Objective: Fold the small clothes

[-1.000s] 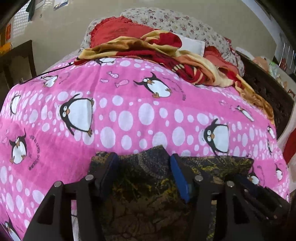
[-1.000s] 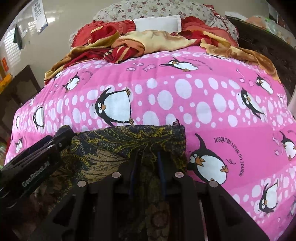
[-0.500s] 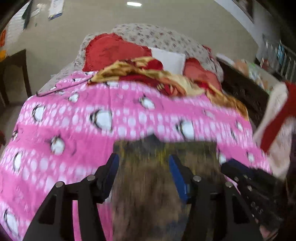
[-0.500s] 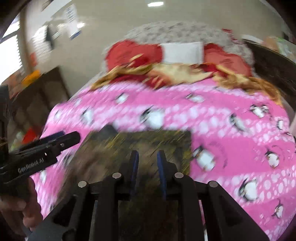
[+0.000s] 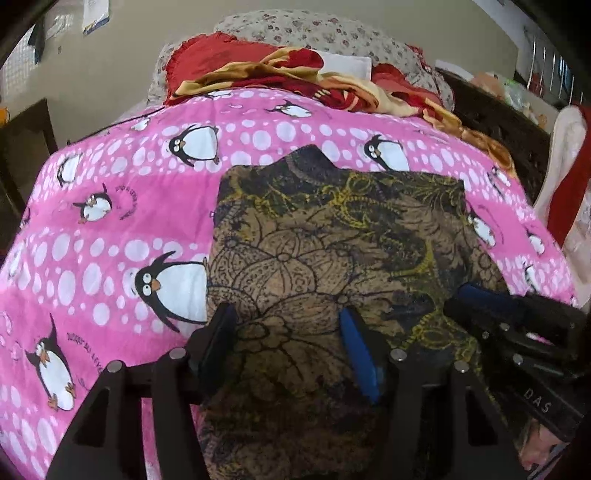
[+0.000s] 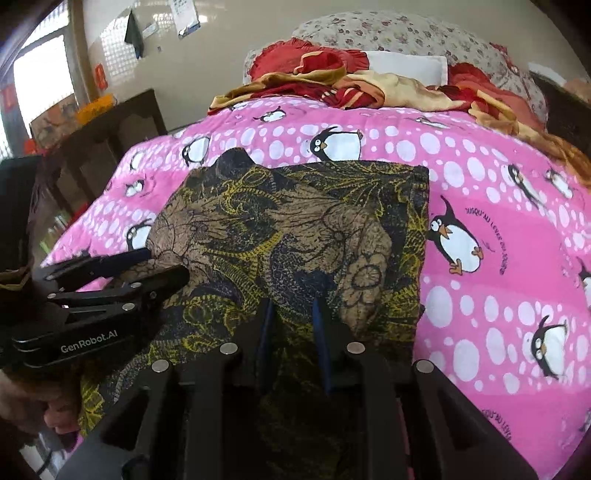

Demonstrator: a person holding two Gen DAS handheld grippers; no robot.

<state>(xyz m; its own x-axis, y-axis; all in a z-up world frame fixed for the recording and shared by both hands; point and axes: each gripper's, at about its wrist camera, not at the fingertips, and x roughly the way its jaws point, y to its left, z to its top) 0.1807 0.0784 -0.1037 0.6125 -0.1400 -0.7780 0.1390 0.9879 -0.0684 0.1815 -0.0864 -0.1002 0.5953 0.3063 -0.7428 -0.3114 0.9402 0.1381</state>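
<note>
A dark garment with a brown and yellow floral print (image 5: 332, 240) lies spread on the pink penguin blanket (image 5: 110, 221); it also shows in the right wrist view (image 6: 295, 229). My left gripper (image 5: 288, 325) has its jaws wide apart over the garment's near left part and holds nothing. My right gripper (image 6: 291, 314) has its jaws narrowly apart with a fold of the garment bunched between them. The right gripper shows in the left wrist view (image 5: 480, 299) at the garment's right edge. The left gripper shows in the right wrist view (image 6: 147, 266) at its left edge.
A crumpled red and yellow blanket (image 5: 314, 81) and floral pillows (image 5: 314, 33) lie at the bed's far end. Dark wooden furniture (image 6: 110, 140) stands left of the bed. A dark bed frame (image 5: 498, 125) and red and white cloth (image 5: 565, 166) are on the right.
Both grippers have pulled back toward the near edge and risen. Much more of the garment shows, spread flat on the blanket. The jaw gaps look unchanged.
</note>
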